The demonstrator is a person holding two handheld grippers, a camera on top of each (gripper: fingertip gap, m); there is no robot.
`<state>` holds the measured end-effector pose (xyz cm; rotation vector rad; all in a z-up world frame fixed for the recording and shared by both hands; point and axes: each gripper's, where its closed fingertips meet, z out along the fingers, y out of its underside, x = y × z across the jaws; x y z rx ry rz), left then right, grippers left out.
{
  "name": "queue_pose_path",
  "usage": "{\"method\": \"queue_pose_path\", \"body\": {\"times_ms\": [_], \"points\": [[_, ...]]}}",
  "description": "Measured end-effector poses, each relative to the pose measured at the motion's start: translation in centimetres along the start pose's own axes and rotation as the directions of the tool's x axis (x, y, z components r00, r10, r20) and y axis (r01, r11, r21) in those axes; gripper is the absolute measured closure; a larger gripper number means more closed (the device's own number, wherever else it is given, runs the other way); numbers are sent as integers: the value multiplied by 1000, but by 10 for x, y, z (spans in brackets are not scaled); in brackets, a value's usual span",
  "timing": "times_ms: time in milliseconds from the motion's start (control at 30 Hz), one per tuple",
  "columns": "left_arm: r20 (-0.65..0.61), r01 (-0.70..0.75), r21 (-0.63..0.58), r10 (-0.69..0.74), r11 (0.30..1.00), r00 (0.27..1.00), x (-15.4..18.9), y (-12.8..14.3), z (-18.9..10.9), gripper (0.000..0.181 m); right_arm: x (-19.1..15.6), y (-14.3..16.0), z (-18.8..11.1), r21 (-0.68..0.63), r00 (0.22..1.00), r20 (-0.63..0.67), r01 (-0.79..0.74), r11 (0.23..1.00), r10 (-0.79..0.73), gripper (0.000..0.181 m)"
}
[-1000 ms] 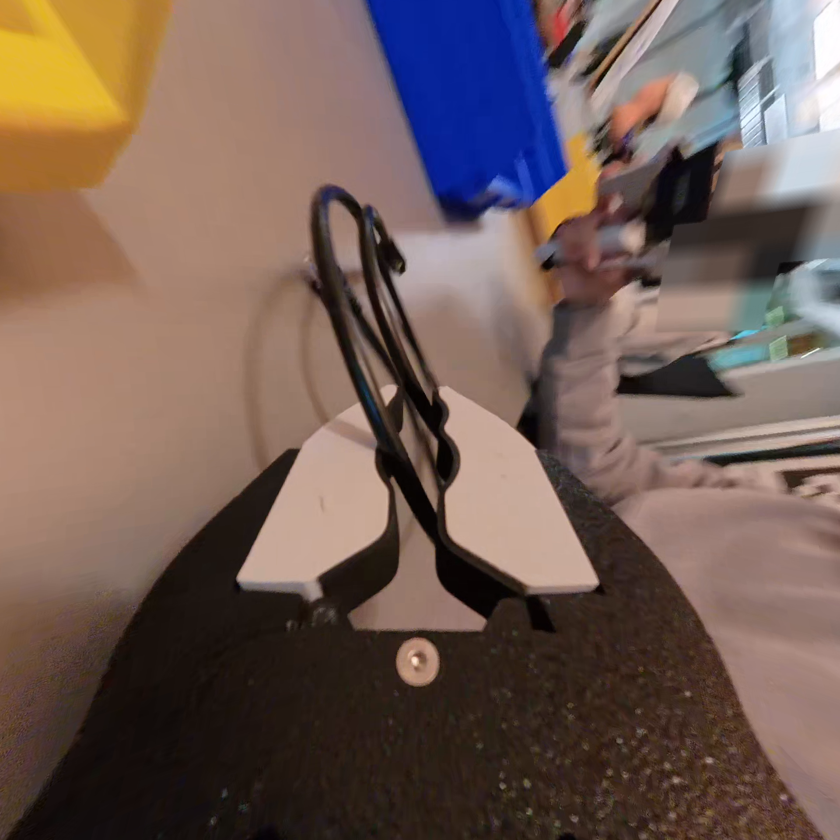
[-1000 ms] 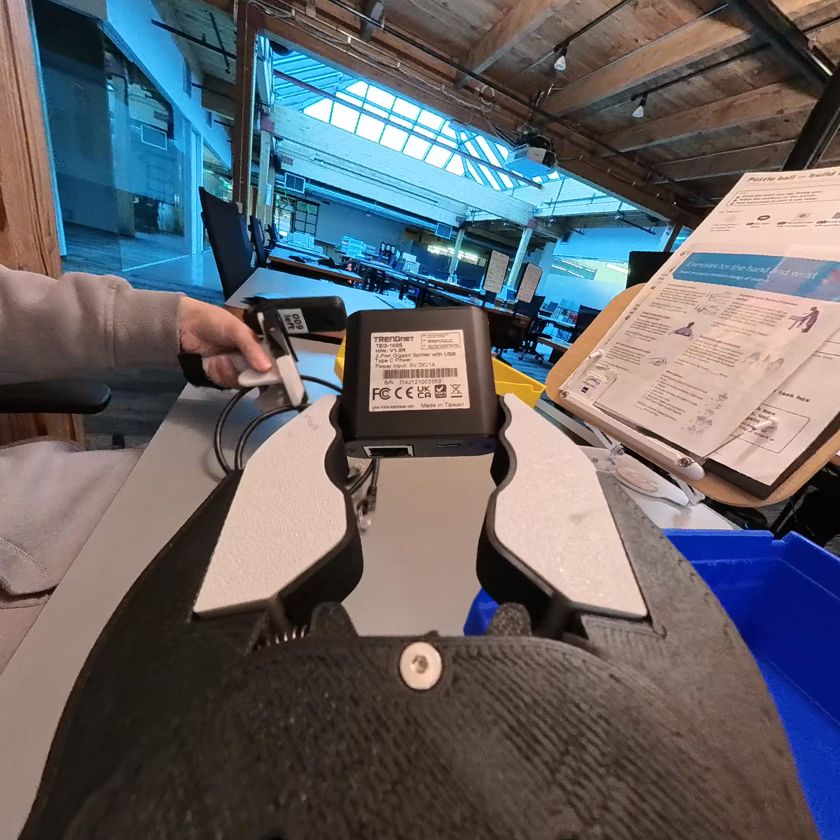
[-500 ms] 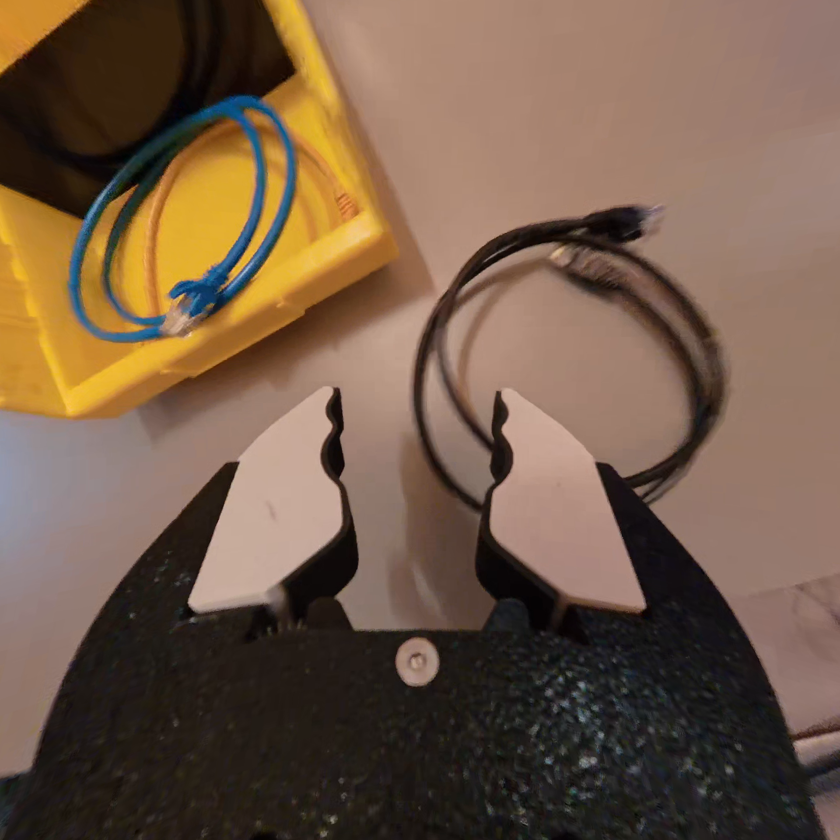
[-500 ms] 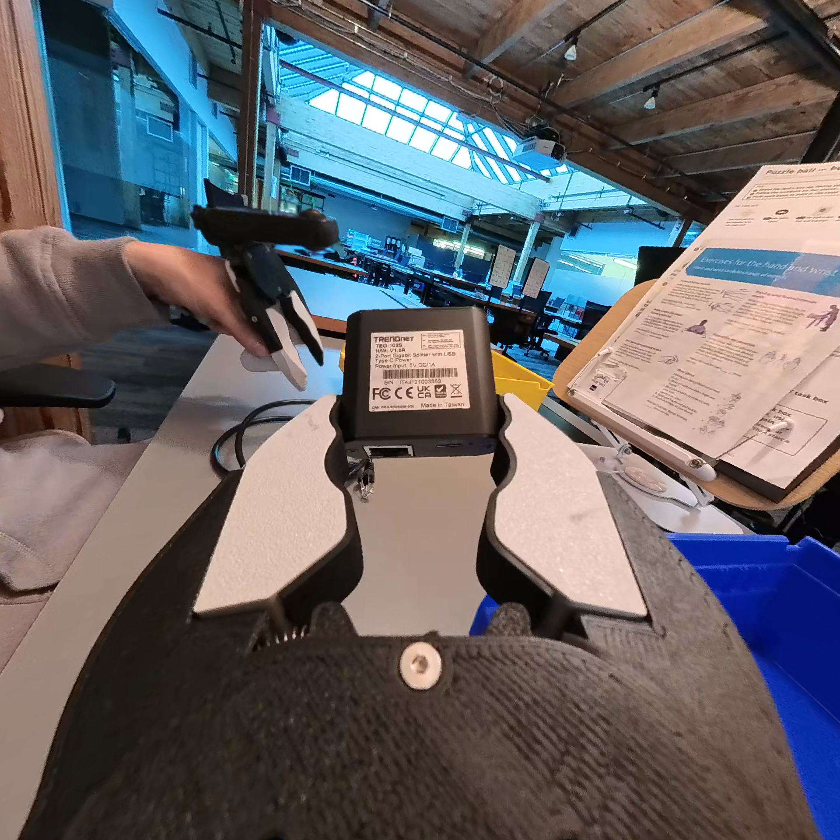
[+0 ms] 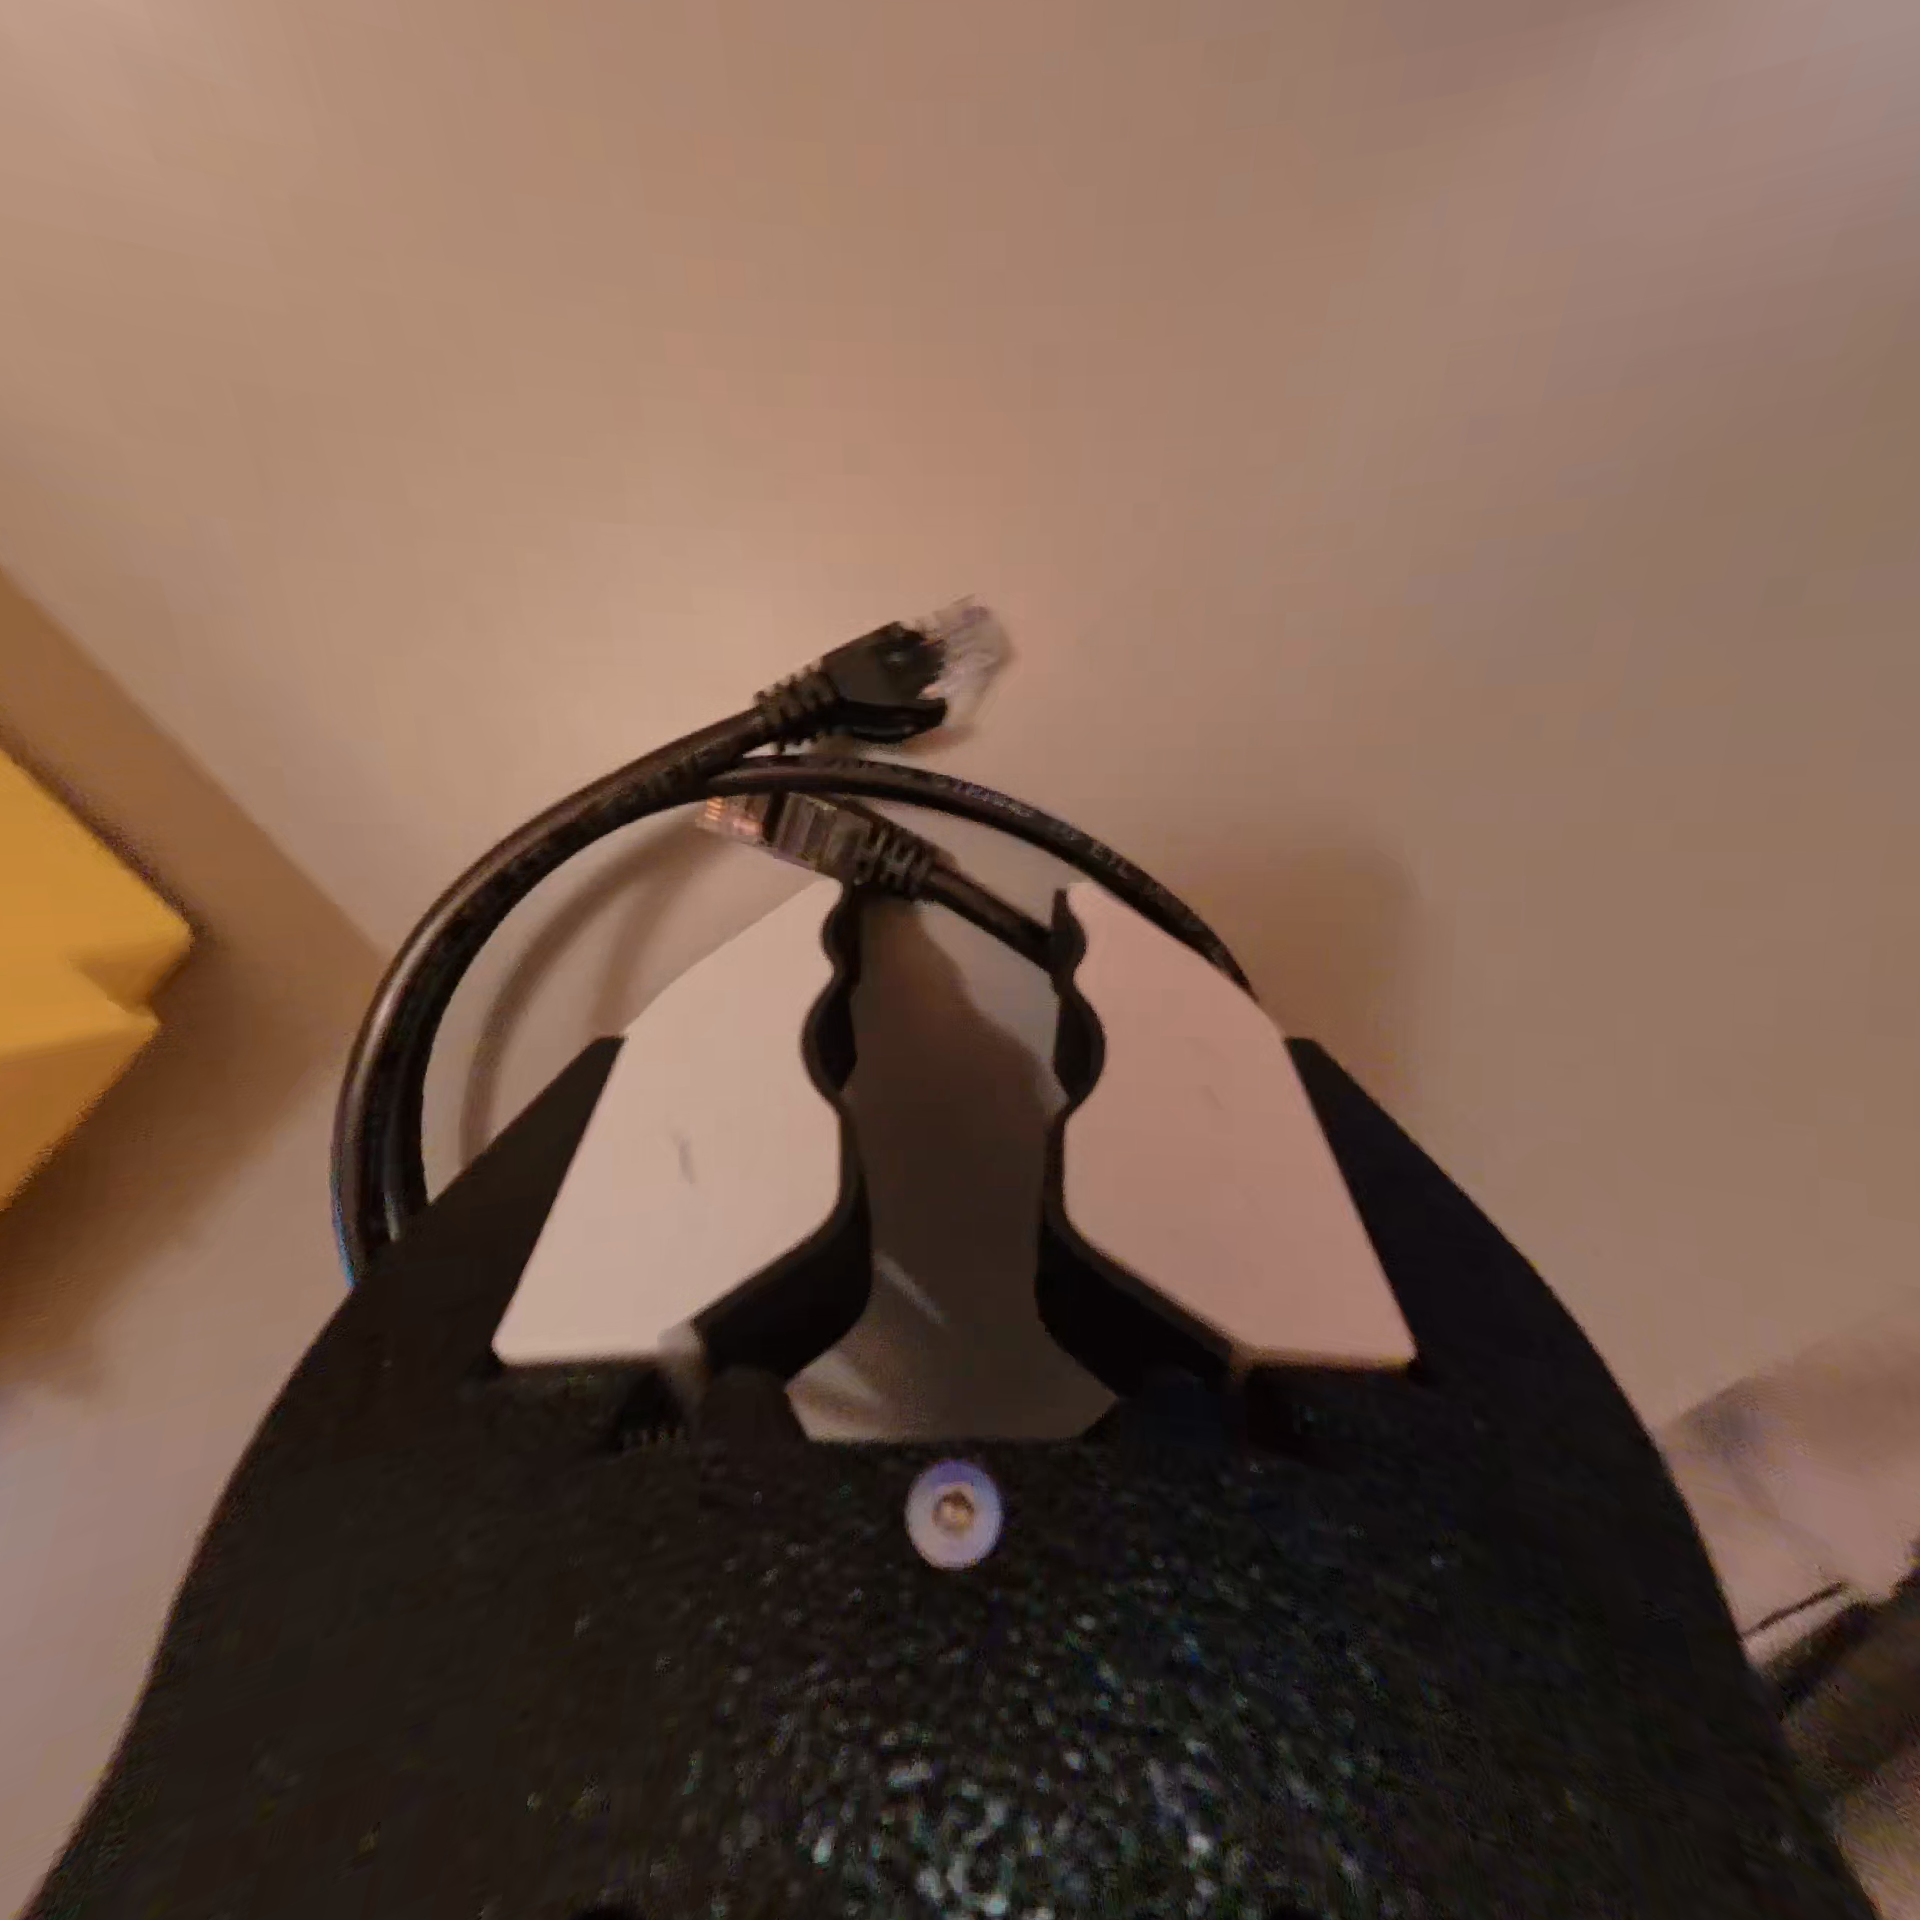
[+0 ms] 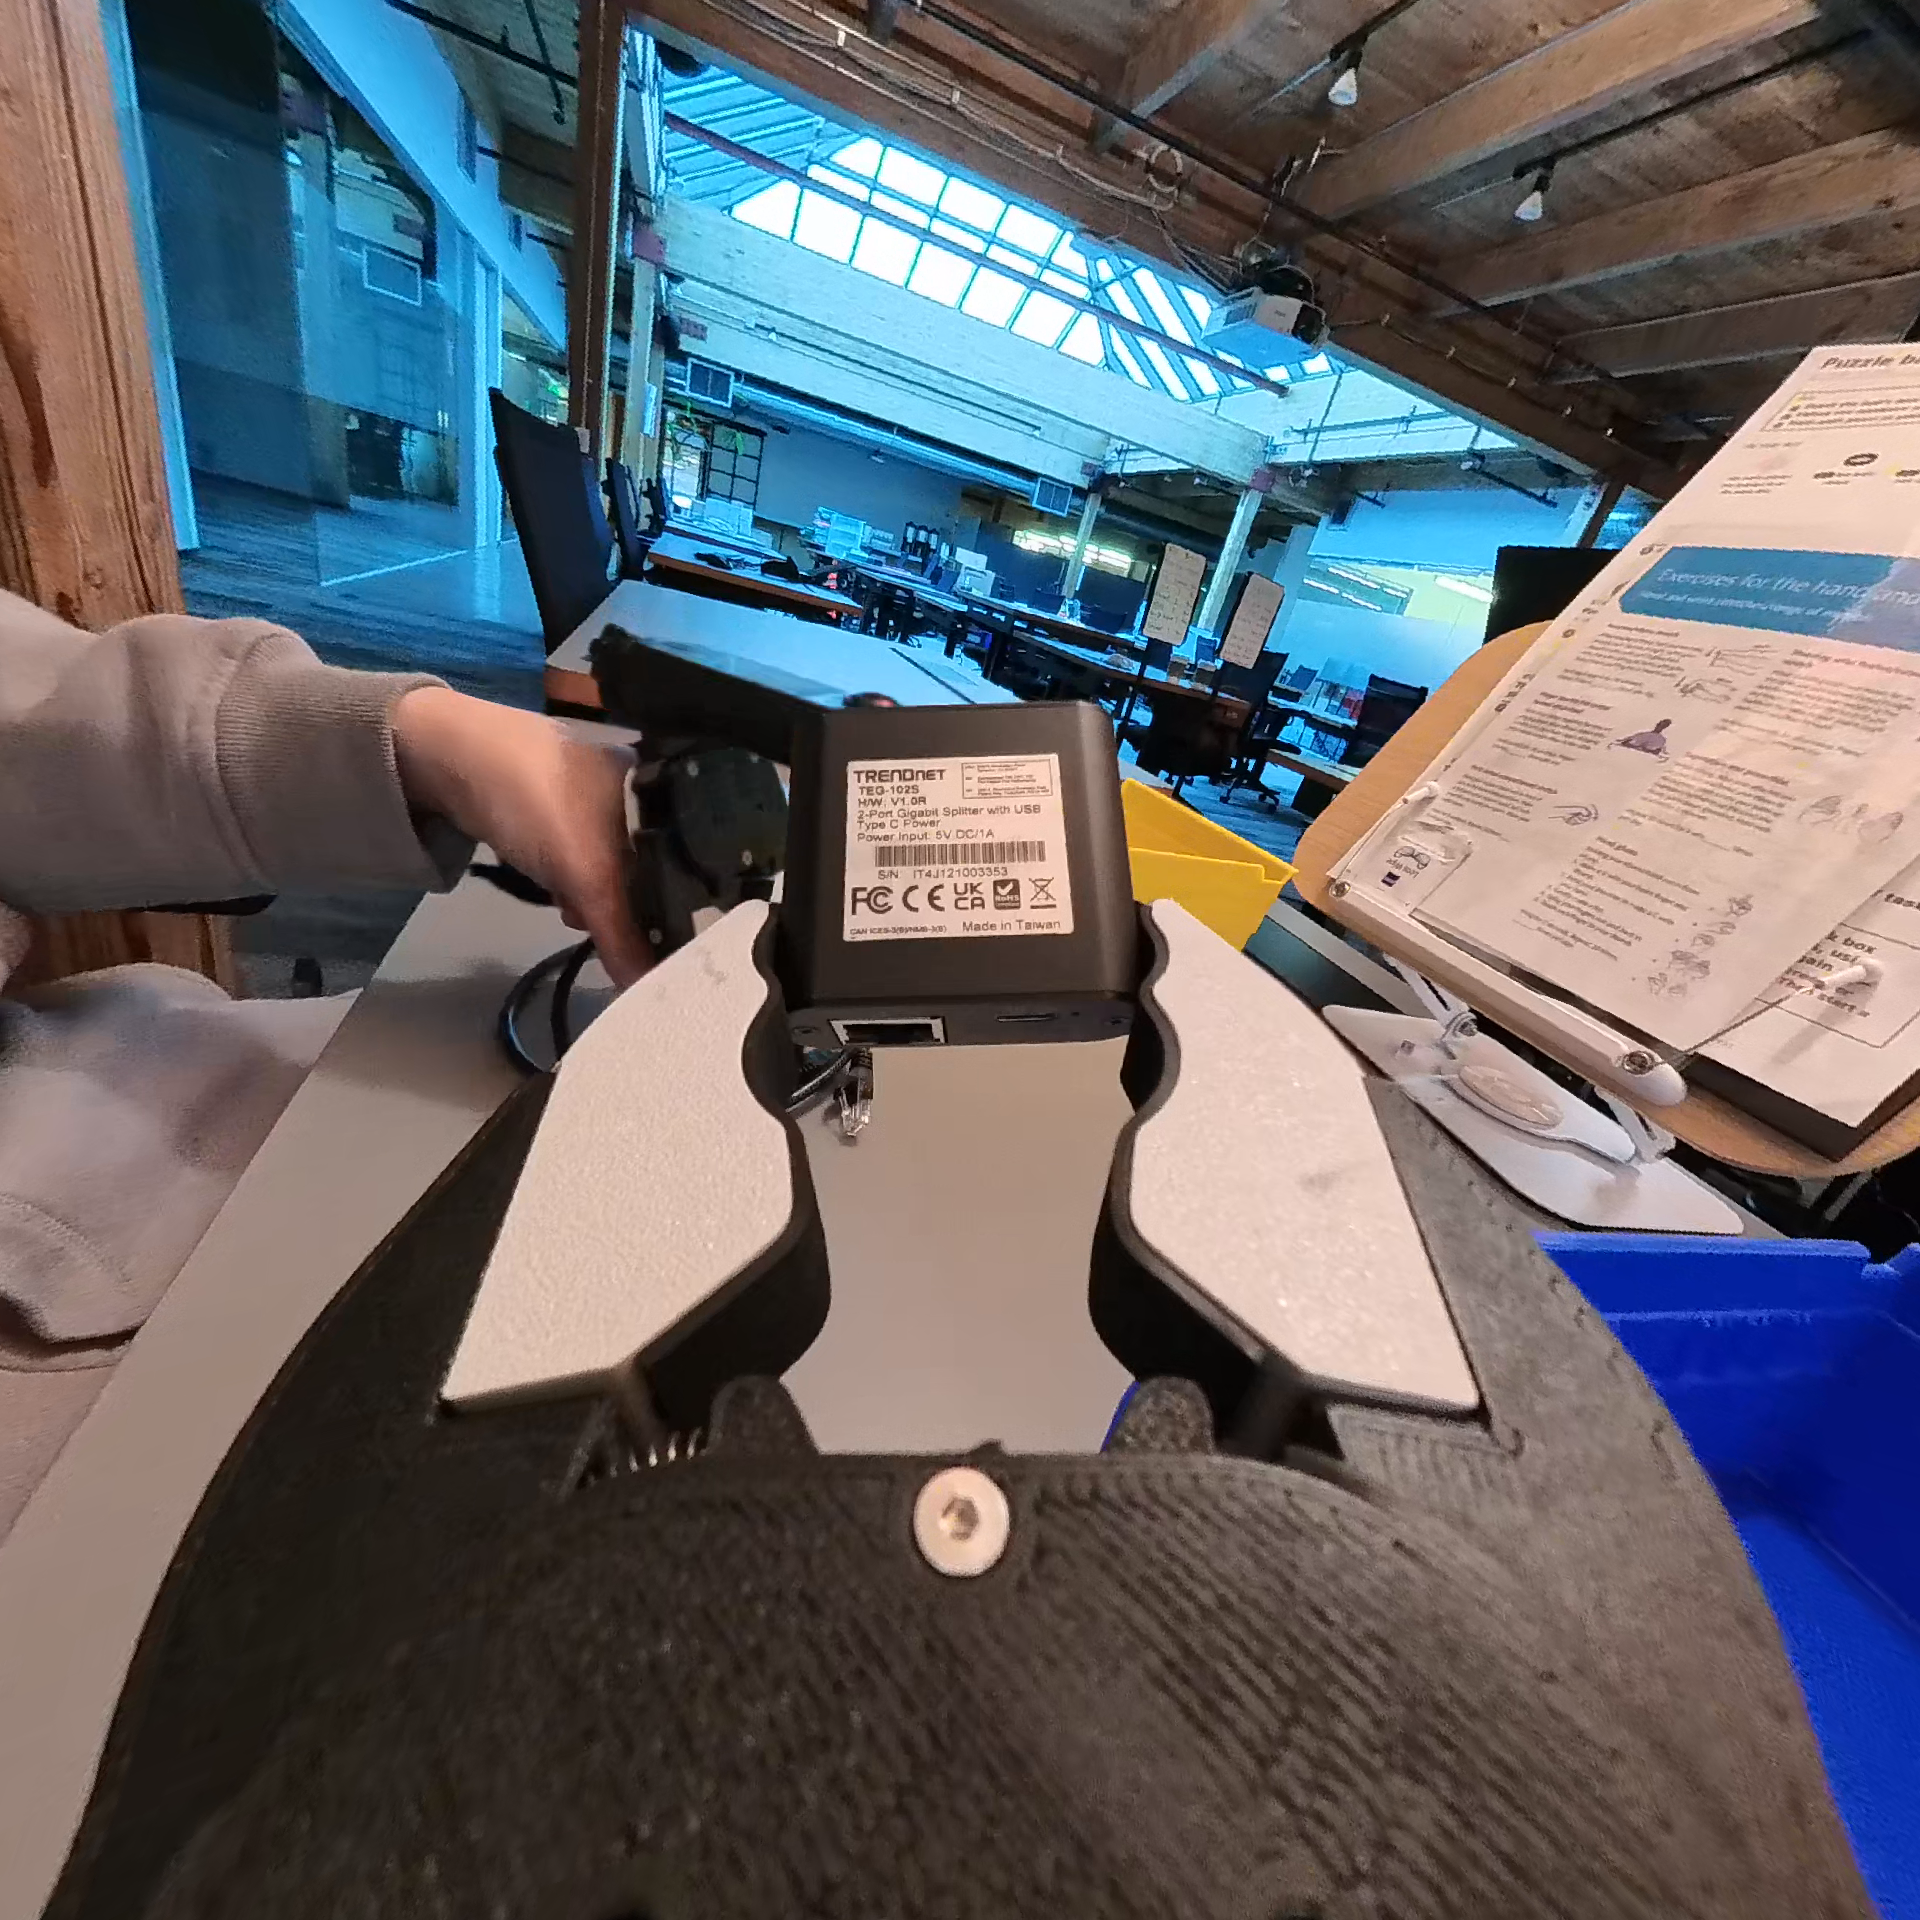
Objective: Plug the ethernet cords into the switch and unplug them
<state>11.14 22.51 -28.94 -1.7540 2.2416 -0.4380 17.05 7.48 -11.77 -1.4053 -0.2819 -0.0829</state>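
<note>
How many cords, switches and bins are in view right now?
Cord: 1
Switch: 1
Bins: 2, yellow bin and blue bin
Total: 4

switch (image 6: 951,862) between right gripper (image 6: 956,971) fingertips, above table (image 6: 312,1174) | cord (image 6: 540,1003) left of switch, on table | bin (image 6: 1195,857) behind switch | document stand (image 6: 1621,831) right of switch | tub (image 6: 1787,1382) right, nearer than switch

- one black ethernet cord (image 5: 540,883), two plugs on it
- one switch (image 6: 951,862)
- one yellow bin (image 6: 1195,862), one blue bin (image 6: 1766,1403)
- my two grippers
</note>
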Motion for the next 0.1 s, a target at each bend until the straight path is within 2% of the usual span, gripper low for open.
{"method": "queue_pose_path", "body": {"times_ms": [33, 100], "points": [[-14, -88, -6, 88, 996, 996, 5, 1, -1, 153, 0, 1, 0, 1, 1000, 0, -4, 1000, 4, 119], [-46, -239, -9, 238, 971, 970, 15, 5, -3, 162, 1, 2, 0, 1, 1000, 0, -8, 1000, 8, 119]]}}
